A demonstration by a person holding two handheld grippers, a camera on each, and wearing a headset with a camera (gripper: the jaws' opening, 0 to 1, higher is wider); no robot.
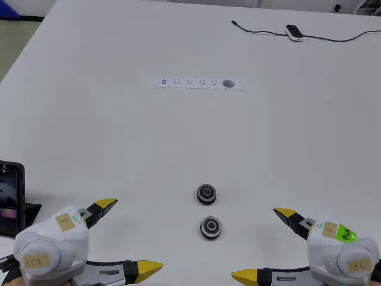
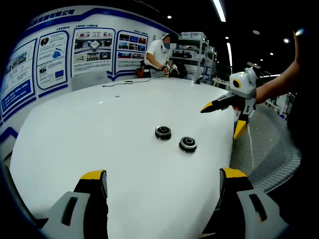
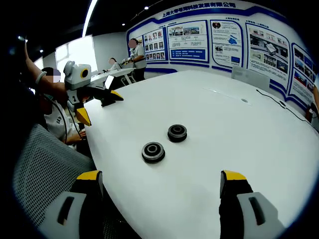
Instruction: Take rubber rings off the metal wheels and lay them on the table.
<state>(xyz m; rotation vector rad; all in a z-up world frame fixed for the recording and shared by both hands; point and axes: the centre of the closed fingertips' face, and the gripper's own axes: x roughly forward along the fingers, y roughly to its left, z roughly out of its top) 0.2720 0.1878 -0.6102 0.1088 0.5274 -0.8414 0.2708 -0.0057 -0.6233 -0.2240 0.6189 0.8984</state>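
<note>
- Low at the bottom left of the head view, the left gripper (image 1: pixel 128 237) is held with its yellow-tipped jaws spread wide and nothing between them. At the bottom right, the right gripper (image 1: pixel 265 244) mirrors it, just as wide and just as empty.
- Between the two, at lower centre, two metal wheels lie flat on the white table (image 1: pixel 119 131). The near wheel (image 1: pixel 211 227) sits just below the far wheel (image 1: pixel 206 194) in the frame, close together but not touching.
- Each wheel shows a dark outer band round a paler hub. I take that band to be the rubber ring (image 3: pixel 144 152), seated on both wheels, so no ring lies loose on the table and the task looks barely begun.
- The grippers flank the wheels from either side, probably so that one can steady a wheel while the other peels its ring. The wide jaws would fit over a wheel.
- The left gripper view has both wheels a little above centre, ahead of its jaws and well apart from them, with the near wheel to the right.
- The right gripper view has the near wheel left of centre and nearest its jaws, with bare table between them.
- A power strip (image 1: pixel 196 83) at upper centre, a cable (image 1: pixel 262 32) at top right and a dark phone (image 1: pixel 11 196) at the left edge all lie well away.
</note>
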